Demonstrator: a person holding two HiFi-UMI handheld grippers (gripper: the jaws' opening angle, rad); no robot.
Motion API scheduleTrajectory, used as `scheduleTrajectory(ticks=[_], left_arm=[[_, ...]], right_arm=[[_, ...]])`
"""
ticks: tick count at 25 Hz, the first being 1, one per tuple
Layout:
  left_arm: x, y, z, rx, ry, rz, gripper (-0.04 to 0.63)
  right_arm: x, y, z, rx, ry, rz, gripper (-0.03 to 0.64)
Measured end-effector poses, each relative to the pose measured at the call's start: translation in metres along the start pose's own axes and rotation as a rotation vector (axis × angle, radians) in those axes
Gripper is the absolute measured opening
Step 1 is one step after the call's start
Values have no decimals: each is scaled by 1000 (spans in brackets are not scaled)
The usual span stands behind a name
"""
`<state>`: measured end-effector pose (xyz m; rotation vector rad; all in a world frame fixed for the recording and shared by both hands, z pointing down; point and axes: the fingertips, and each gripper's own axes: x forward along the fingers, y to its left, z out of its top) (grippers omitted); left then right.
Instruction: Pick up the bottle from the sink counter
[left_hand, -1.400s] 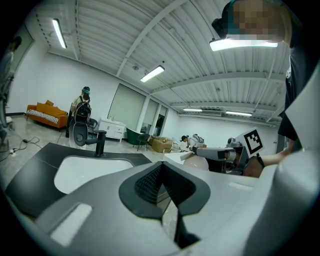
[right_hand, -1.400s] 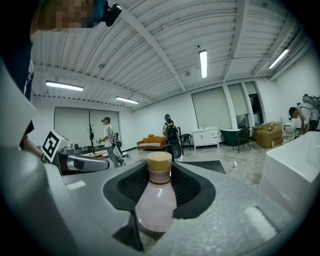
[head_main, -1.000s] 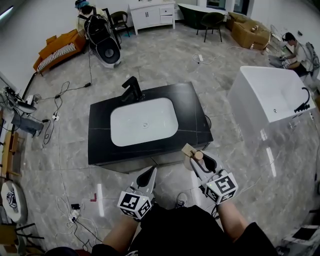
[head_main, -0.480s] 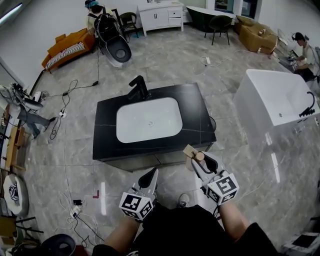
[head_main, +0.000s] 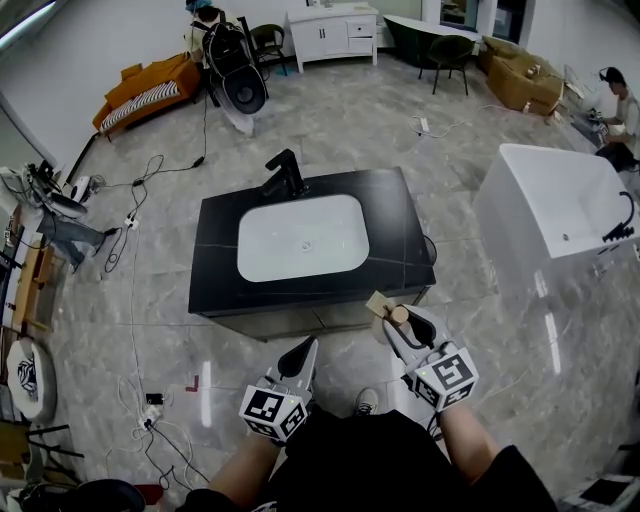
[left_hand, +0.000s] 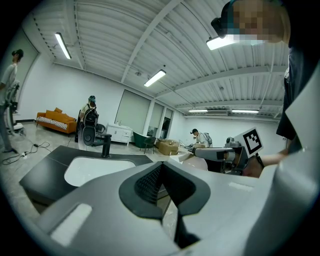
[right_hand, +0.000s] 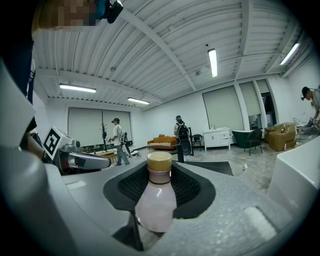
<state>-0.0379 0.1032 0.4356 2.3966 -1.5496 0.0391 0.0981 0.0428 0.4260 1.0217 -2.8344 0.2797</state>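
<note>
- The left gripper (head_main: 303, 348) hangs low in front of the person, its jaws pressed together with nothing between them. It sits in the same spot in the head view as a second ago.
- The sink counter (head_main: 395, 230) lies ahead of both grippers, with a white basin (head_main: 303, 237) and a black faucet (head_main: 285, 172). No bottle is left on its dark top. Over the last second the counter has slid slightly right in the head view, which I read as the camera shifting.
- The bottle (right_hand: 156, 200) is off the counter. The right gripper (head_main: 392, 320) pinches its pale body between the pads, with the tan cap pointing away from the hand, just as in the earlier pictures.
- Since the grip has held while the view moved, the pick-up looks done. What is left seems to be only keeping the squeeze steady.
- A white bathtub (head_main: 545, 205) stands well apart on the right.
</note>
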Motion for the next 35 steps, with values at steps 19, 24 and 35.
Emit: scheduleTrajectory(ticks=[19,24,35], left_arm=[[6,2,1,-1,2,2,3],[5,2,0,-1,3,5,3],[4,1,-4,1,3,15,3]], right_arm=[[7,2,-2,-10,22,16,141],[8,1,-3,-15,21,20,141],[9,-1,-8,-15,35,24,141]])
